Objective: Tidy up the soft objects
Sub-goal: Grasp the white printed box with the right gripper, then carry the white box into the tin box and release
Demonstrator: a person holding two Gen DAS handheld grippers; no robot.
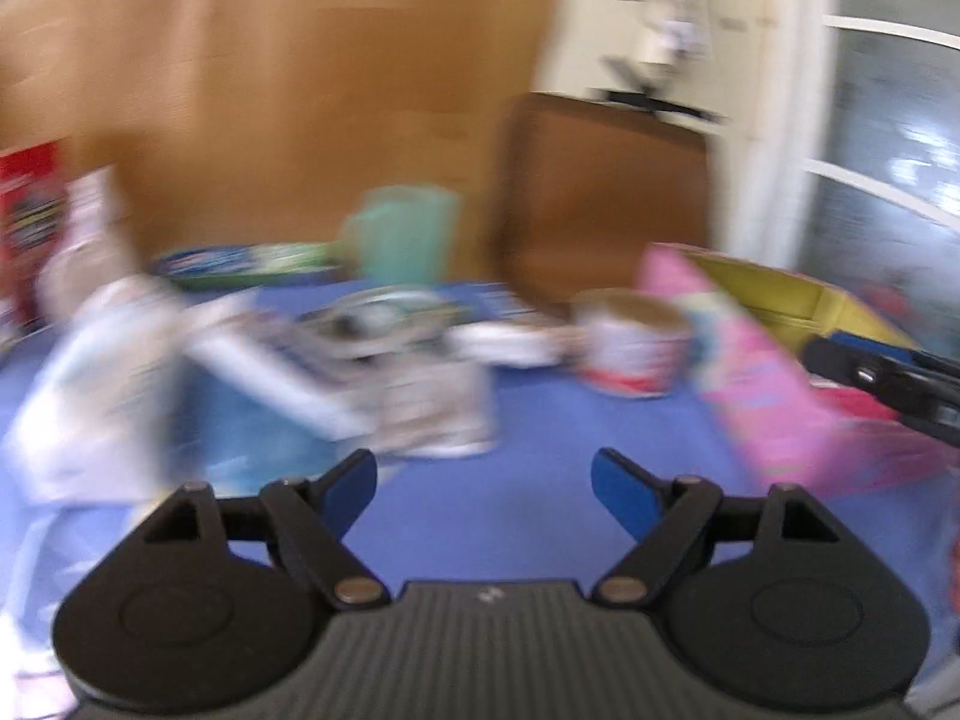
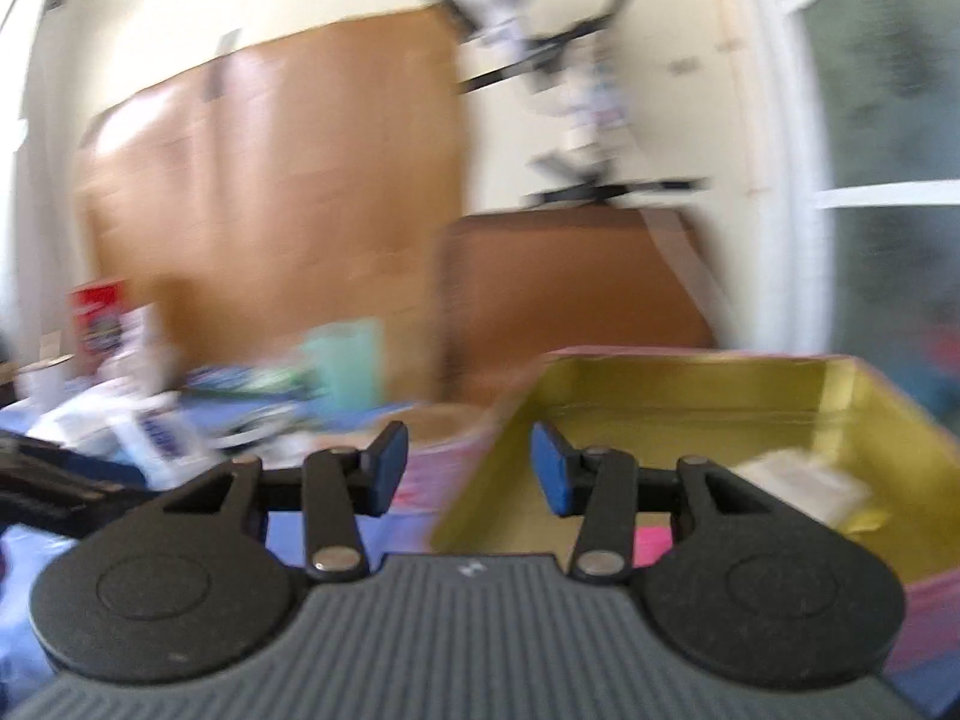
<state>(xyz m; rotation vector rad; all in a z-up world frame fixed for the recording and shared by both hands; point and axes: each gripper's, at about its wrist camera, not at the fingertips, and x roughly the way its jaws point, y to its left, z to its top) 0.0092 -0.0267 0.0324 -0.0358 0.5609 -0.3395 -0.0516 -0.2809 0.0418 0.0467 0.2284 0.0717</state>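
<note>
L gripper point(image 1: 485, 483): jaws wide apart, nothing betw. them, only blue tablecloth point(image 1: 540, 420) under the gap. R gripper point(image 2: 470, 468): jaws narrower but parted, empty; it hangs at the near-left corner of the pink box point(image 2: 924, 612) w/ yellow-gold inside. R gripper also shows at the right edge of the L wrist view.

Task things: loose heap of white/pale-blue soft packs point(image 1: 120, 372) ahead-left of the L gripper, lying on the cloth, well apart from the box. Both views badly blurred, so can't tell pouches from folded cloth. One pale soft item point(image 2: 798, 480) already lies inside the box, far-right part.

Handling (judgement): light, limp, prob. slippery film. Will sag and fold when lifted. Best to pinch at a bunched edge or thick middle, not a flat face; nothing fragile there.

Around: round tin point(image 1: 630, 348) stands betw. heap and box; a shallow white dish point(image 1: 504, 345) just left of it. Teal container point(image 1: 402, 234) and dark flat tray point(image 1: 240, 264) further back. Red carton point(image 1: 30, 228) far left, brown cardboard behind.

In the way: tin and dish sit on the line from heap to box, so a dangling pack could clip them. Box's near wall needs clearing too.
</note>
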